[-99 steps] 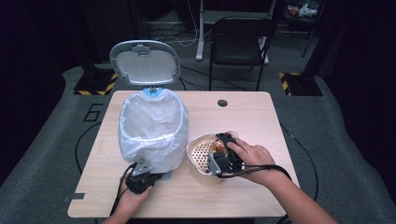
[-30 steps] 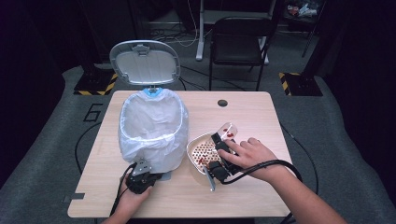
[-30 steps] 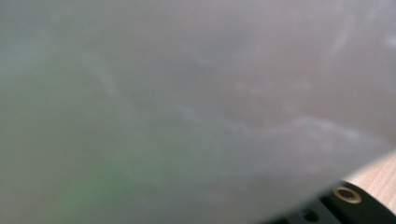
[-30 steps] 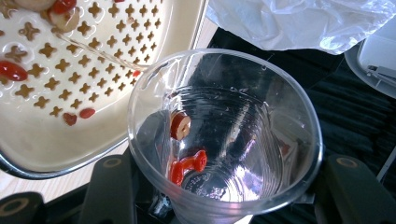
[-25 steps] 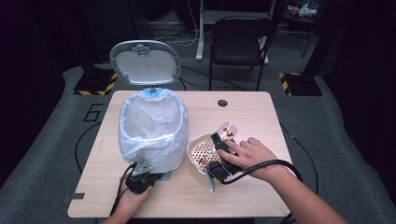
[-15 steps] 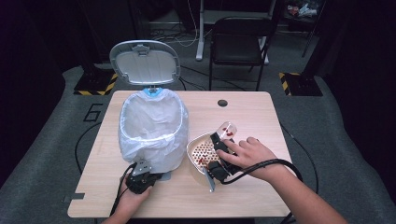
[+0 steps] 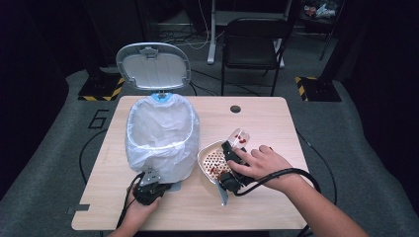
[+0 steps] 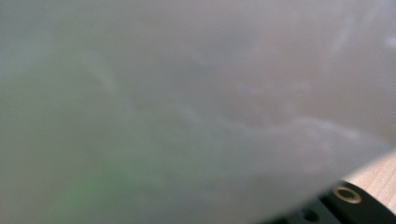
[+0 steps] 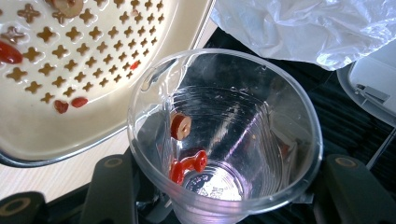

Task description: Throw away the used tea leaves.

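Your left tool (image 7: 148,190), at the lower left of the high view, has its jaws together against the white bin liner (image 7: 160,136). Your right tool (image 7: 232,168), lower centre-right, is clamped on a clear plastic cup (image 9: 224,135): ribbed walls, tipped up so you look into its mouth, with a few red bits stuck near the bottom. The cup (image 7: 238,138) sits just beyond a cream perforated strainer (image 7: 212,160) that holds red crumbs. Farther up the frame, the bin's grey lid (image 7: 153,66) stands open past the table (image 7: 257,118).
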A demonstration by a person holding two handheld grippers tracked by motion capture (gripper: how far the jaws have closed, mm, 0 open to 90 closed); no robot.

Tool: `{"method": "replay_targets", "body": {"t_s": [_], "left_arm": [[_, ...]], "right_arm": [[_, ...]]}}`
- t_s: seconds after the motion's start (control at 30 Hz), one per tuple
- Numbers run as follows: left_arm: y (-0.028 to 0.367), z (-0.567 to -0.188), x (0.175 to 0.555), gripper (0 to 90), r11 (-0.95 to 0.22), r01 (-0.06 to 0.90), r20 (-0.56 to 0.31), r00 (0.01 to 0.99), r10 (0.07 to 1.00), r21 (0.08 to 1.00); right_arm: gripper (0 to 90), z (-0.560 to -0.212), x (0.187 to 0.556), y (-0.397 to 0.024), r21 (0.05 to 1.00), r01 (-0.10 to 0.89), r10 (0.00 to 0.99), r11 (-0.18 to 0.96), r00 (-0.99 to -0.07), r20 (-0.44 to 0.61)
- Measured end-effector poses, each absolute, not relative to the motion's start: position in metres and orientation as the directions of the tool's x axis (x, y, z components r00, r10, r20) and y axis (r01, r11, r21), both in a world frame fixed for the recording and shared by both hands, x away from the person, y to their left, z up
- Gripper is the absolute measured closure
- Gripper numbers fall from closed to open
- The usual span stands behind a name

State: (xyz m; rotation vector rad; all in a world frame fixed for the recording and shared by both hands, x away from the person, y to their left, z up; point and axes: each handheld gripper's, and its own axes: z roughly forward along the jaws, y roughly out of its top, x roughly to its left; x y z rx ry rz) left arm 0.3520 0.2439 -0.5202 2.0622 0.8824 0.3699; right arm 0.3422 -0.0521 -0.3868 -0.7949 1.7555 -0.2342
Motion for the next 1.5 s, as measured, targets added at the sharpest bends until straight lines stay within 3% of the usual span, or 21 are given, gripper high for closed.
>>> {"method": "replay_targets", "body": {"t_s": [0.9,0.97,1.03,1.07,1.1,1.17,1.33,1.5], "left_arm": [[0.242,-0.521,0.351,90.0,-0.366,0.466,-0.08,0.697,0.713,0.806],[0.242,-0.521,0.351,90.0,-0.364,0.468,-0.082,0.696,0.713,0.805],[0.242,-0.521,0.351,90.0,-0.363,0.468,-0.082,0.696,0.714,0.805],[0.242,-0.521,0.351,90.0,-0.364,0.467,-0.081,0.696,0.713,0.806],[0.239,-0.522,0.348,90.0,-0.319,0.499,-0.126,0.671,0.73,0.806],[0.239,-0.522,0.347,90.0,-0.314,0.505,-0.133,0.667,0.733,0.804],[0.239,-0.522,0.347,90.0,-0.318,0.505,-0.13,0.668,0.733,0.803],[0.245,-0.52,0.352,90.0,-0.404,0.452,-0.049,0.712,0.7,0.795]], "right_arm": [[43.7,-0.392,0.339,-0.052,-0.524,-0.385,-0.608,0.76,-0.135,-0.782],[43.8,-0.394,0.34,-0.053,-0.533,-0.385,-0.607,0.753,-0.096,-0.789],[43.8,-0.399,0.339,-0.055,-0.508,-0.377,-0.587,0.774,-0.127,-0.8],[43.8,-0.4,0.34,-0.054,-0.508,-0.383,-0.586,0.771,-0.116,-0.802],[43.8,-0.394,0.34,-0.051,-0.604,-0.373,-0.667,0.704,-0.058,-0.742],[43.8,-0.403,0.343,-0.055,-0.589,-0.397,-0.655,0.703,-0.039,-0.755],[43.3,-0.405,0.343,-0.054,-0.603,-0.378,-0.669,0.702,-0.061,-0.74],[42.4,-0.401,0.343,-0.056,-0.521,-0.37,-0.602,0.77,-0.149,-0.784]]}}
